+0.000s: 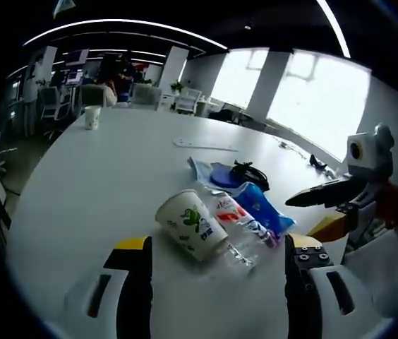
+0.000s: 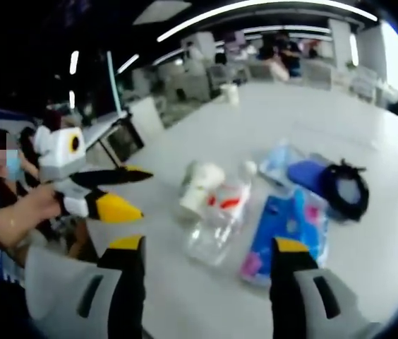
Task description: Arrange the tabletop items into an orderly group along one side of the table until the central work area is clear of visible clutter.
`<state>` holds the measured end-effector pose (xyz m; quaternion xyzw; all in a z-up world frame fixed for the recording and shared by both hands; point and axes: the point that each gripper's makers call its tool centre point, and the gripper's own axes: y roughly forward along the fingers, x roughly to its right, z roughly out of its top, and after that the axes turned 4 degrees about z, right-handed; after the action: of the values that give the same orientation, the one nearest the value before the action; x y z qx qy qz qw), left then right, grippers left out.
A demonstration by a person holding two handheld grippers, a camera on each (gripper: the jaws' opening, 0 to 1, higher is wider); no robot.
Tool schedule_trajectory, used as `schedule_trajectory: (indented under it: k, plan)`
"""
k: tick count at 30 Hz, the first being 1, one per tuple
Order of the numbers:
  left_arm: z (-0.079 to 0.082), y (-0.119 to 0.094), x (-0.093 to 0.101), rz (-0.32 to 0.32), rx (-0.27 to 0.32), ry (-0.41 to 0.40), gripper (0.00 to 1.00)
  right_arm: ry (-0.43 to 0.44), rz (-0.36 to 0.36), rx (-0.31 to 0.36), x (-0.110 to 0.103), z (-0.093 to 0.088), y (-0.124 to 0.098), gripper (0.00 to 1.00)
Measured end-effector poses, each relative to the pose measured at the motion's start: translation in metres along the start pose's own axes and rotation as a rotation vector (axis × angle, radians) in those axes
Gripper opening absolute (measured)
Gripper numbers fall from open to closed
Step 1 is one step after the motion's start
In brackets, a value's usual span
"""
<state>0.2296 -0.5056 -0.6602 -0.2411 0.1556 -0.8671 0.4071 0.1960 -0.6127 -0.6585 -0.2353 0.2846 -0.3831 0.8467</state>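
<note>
A white paper cup (image 1: 192, 224) (image 2: 199, 183) with a green print lies on its side on the white table (image 1: 100, 191). Beside it lie a crushed clear bottle (image 1: 238, 226) (image 2: 216, 212) with a red label and a blue packet (image 1: 264, 209) (image 2: 276, 229). Behind them are a blue pouch (image 1: 221, 174) (image 2: 305, 173) and a black bundle (image 1: 248, 171) (image 2: 347, 191). My left gripper (image 1: 218, 244) (image 2: 145, 194) is open just short of the cup and bottle. My right gripper (image 2: 207, 246) (image 1: 299, 215) is open, facing the bottle from the other side.
A second paper cup (image 1: 92, 116) (image 2: 231, 93) stands upright at the far end of the table. A flat pale strip (image 1: 206, 145) lies beyond the pile. A hand (image 2: 15, 212) holds the left gripper. Chairs and desks surround the table.
</note>
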Motion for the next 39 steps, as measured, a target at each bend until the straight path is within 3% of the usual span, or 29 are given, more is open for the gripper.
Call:
schedule_trajectory:
  k: [11, 20, 24, 27, 30, 39]
  plan:
    - [0.02, 0.012, -0.008, -0.082, 0.033, -0.011, 0.74, 0.011, -0.013, -0.022, 0.007, 0.004, 0.018, 0.67]
    - [0.04, 0.039, -0.013, -0.144, 0.042, -0.024, 0.72, 0.01, -0.009, -0.028, 0.01, 0.009, 0.033, 0.65]
    - [0.047, 0.05, -0.017, -0.187, 0.045, -0.08, 0.71, 0.02, -0.01, -0.03, 0.012, 0.01, 0.04, 0.64]
    - [0.048, 0.058, -0.022, -0.192, 0.034, -0.08, 0.69, 0.026, -0.01, -0.033, 0.013, 0.01, 0.045, 0.63]
    - [0.046, 0.067, -0.031, -0.154, 0.017, -0.066, 0.74, 0.031, -0.017, -0.036, 0.016, 0.009, 0.049, 0.63]
    - [0.042, 0.093, -0.034, -0.185, -0.018, -0.075, 0.7, 0.072, -0.027, -0.037, 0.022, 0.012, 0.064, 0.6]
